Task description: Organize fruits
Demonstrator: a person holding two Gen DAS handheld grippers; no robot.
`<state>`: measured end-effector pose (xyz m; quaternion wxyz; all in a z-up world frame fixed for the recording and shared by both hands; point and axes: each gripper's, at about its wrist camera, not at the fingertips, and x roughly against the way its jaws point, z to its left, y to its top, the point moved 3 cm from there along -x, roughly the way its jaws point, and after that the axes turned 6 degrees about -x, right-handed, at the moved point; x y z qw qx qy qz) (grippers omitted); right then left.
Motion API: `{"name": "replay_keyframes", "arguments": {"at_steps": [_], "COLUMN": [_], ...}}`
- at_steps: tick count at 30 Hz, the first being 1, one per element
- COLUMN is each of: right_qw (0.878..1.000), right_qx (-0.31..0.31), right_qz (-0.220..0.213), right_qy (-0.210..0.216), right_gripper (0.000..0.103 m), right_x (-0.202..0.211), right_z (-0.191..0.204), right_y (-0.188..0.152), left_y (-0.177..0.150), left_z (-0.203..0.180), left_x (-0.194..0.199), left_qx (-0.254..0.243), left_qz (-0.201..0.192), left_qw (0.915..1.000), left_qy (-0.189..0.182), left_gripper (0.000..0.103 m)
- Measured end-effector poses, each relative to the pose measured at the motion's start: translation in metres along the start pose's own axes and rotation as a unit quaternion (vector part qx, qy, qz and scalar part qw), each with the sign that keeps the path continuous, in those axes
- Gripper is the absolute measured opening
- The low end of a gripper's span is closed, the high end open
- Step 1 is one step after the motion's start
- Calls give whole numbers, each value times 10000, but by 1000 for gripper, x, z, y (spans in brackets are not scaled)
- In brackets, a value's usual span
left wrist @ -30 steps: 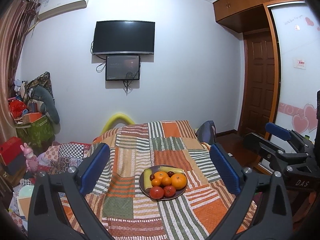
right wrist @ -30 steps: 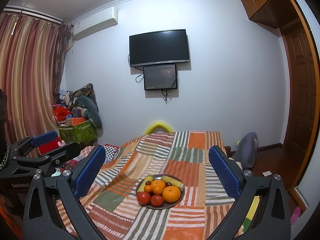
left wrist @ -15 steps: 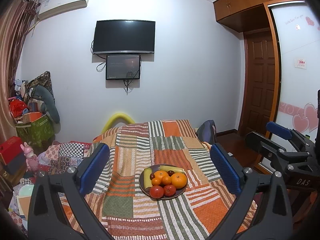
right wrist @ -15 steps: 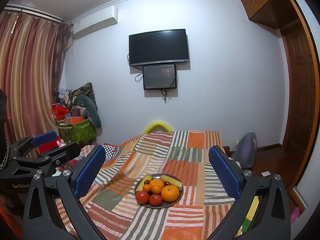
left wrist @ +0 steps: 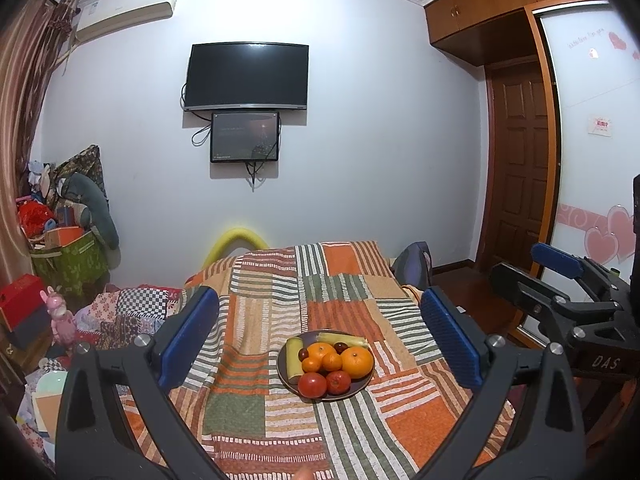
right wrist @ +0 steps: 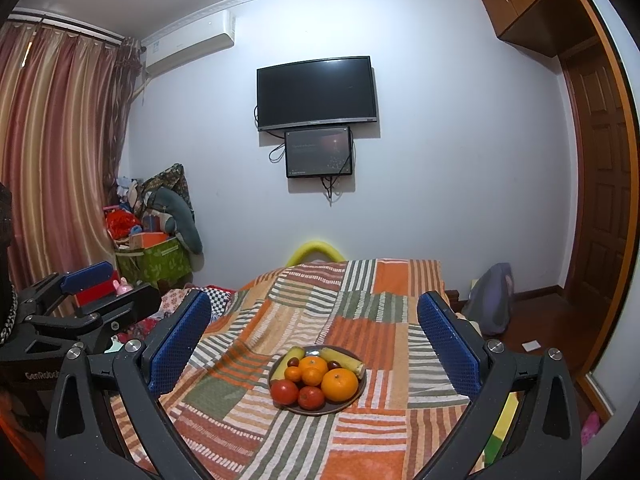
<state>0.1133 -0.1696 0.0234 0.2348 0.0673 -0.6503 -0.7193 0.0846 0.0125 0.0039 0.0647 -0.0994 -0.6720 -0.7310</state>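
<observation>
A dark plate (left wrist: 284, 376) (right wrist: 358, 400) of fruit sits on a striped patchwork cloth (left wrist: 280, 300) (right wrist: 360, 312) over a table. It holds oranges (left wrist: 357, 361) (right wrist: 339, 385), red tomatoes (left wrist: 312, 385) (right wrist: 284, 392), two yellow corn pieces (left wrist: 294, 360) (right wrist: 344, 360) and small dark fruits. My left gripper (left wrist: 320, 338) is open and empty, held above the table's near part, short of the plate. My right gripper (right wrist: 314, 340) is open and empty, likewise short of the plate. Each gripper shows in the other's view, the right one (left wrist: 560, 280) and the left one (right wrist: 92, 292).
A TV (left wrist: 248, 76) and a small screen hang on the far wall. Boxes, toys and cloth are piled at the left (left wrist: 68, 248). A wooden door (left wrist: 520, 168) and a wardrobe stand at the right. A bag (right wrist: 490, 300) lies on the floor beyond the table.
Both grippers have drifted slightly; the plate sits a little further left and lower in the right wrist view. Both stay open and empty.
</observation>
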Motion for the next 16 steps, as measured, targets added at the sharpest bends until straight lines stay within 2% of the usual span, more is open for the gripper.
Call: {"name": "replay_keyframes", "arguments": {"at_steps": [16], "right_qw": [10000], "right_qx": [73], "right_qz": [37], "right_qy": [-22], "right_gripper": [103], "right_x": [-3], "right_z": [-1], "right_y": [0], "left_y": [-2], "left_z": [1], "left_x": [-4], "left_qx": [94], "left_qz": [31], "left_qw": [10000], "left_qy": [0], "left_gripper": [102]}}
